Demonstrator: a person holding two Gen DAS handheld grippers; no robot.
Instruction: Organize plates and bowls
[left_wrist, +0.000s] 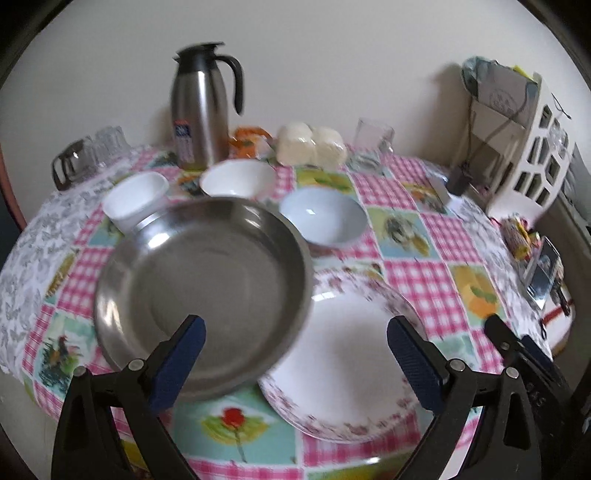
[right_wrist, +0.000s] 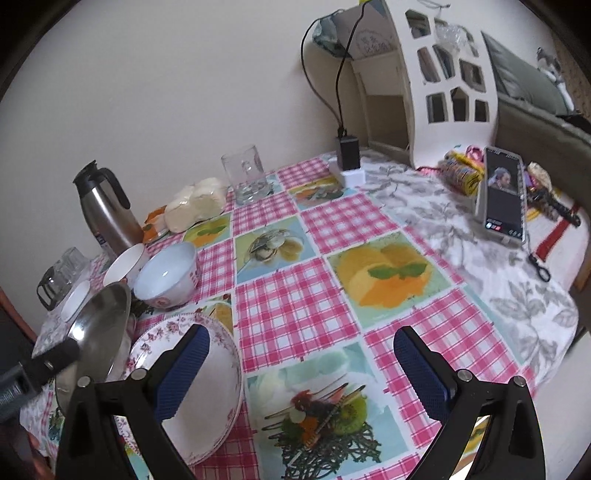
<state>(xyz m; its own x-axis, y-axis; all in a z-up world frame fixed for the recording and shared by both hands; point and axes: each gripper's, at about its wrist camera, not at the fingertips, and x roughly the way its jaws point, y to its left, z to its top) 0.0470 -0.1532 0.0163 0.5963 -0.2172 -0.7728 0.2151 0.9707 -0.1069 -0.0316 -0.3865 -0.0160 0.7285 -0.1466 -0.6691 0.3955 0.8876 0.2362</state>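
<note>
Round table (right_wrist: 480, 280) against a cream wall, covered by a pink-check tablecloth (right_wrist: 295, 310) with fruit and rooster panels. Left gripper (left_wrist: 295, 354): blue-padded fingers spread wide, nothing between them, hovering over the near edge. Under it a steel plate (left_wrist: 203, 295) sits tilted, its right rim overlapping the floral plate (left_wrist: 351, 365); in the right wrist view the steel plate (right_wrist: 99, 325) looks raised on edge, with a dark gripper finger at its near rim, contact unclear. Right gripper (right_wrist: 301, 369): fingers also spread, empty, over the near-right part of the cloth, just beside the floral plate (right_wrist: 207, 387), which looks like a stack of a few. Behind the steel plate, three bowls in a loose row: white bowl (left_wrist: 135, 199) at left, white bowl (left_wrist: 238, 179) in the middle, pale blue bowl (left_wrist: 325, 216) at right, apart from each other. At the far edge: steel thermos jug (left_wrist: 199, 107), wrapped white rolls (left_wrist: 312, 144), glass mug (left_wrist: 371, 142), upturned glasses (left_wrist: 88, 155) far left. At the right edge: phone (right_wrist: 504, 195) propped up with screen lit, charger block (right_wrist: 349, 151) with cable, white cut-out shelf unit (right_wrist: 436, 74).
</note>
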